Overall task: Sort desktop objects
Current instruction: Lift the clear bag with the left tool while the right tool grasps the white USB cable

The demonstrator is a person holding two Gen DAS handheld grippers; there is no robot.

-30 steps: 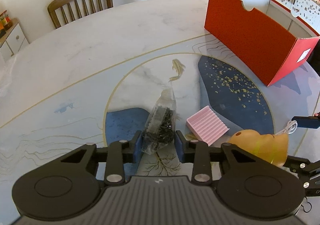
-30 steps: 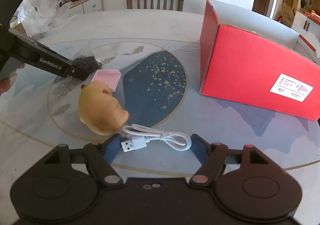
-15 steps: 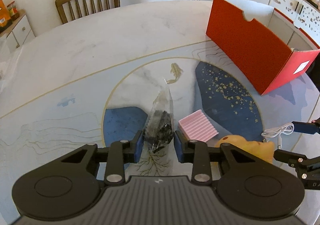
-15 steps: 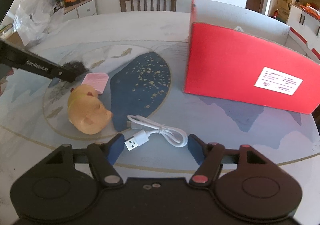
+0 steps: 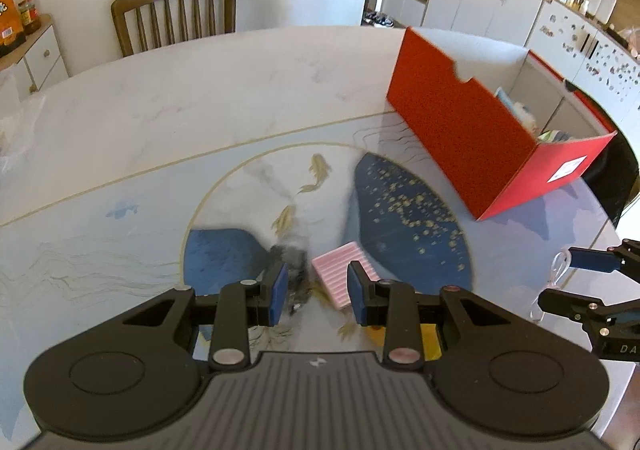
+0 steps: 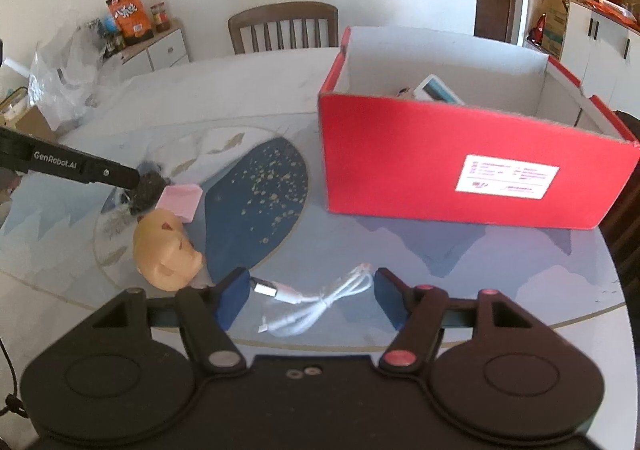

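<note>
On the painted tabletop point(image 5: 120, 138), below my left tongs point(image 5: 316, 292), lies the small clear bag of dark bits point(image 5: 292, 254), blurred in the left wrist view. A second ago those tongs were closed tight around that bag; now their blue pads stand apart, and the bag sits beside the left pad and not between the two. I cannot tell whether it still touches that pad, but I judge the grip lost or let go, so the bag has not yet been sorted. Just to its right lies the pink ribbed pad point(image 5: 344, 274), partly behind the right-hand finger. My right tongs point(image 6: 308, 296) are spread wide and hold nothing; the white USB cable point(image 6: 316, 304) lies coiled on the tabletop between their two fingers, its plug near the left one. They looked the same a second ago, so that grasp has not begun. Left of the cable sits the yellow pig toy point(image 6: 166, 248). Beyond it all stands the red box point(image 6: 472, 158), open at the top, with a few things already inside, and I take it to be where everything goes. Both views now look down into it more than before.
</note>
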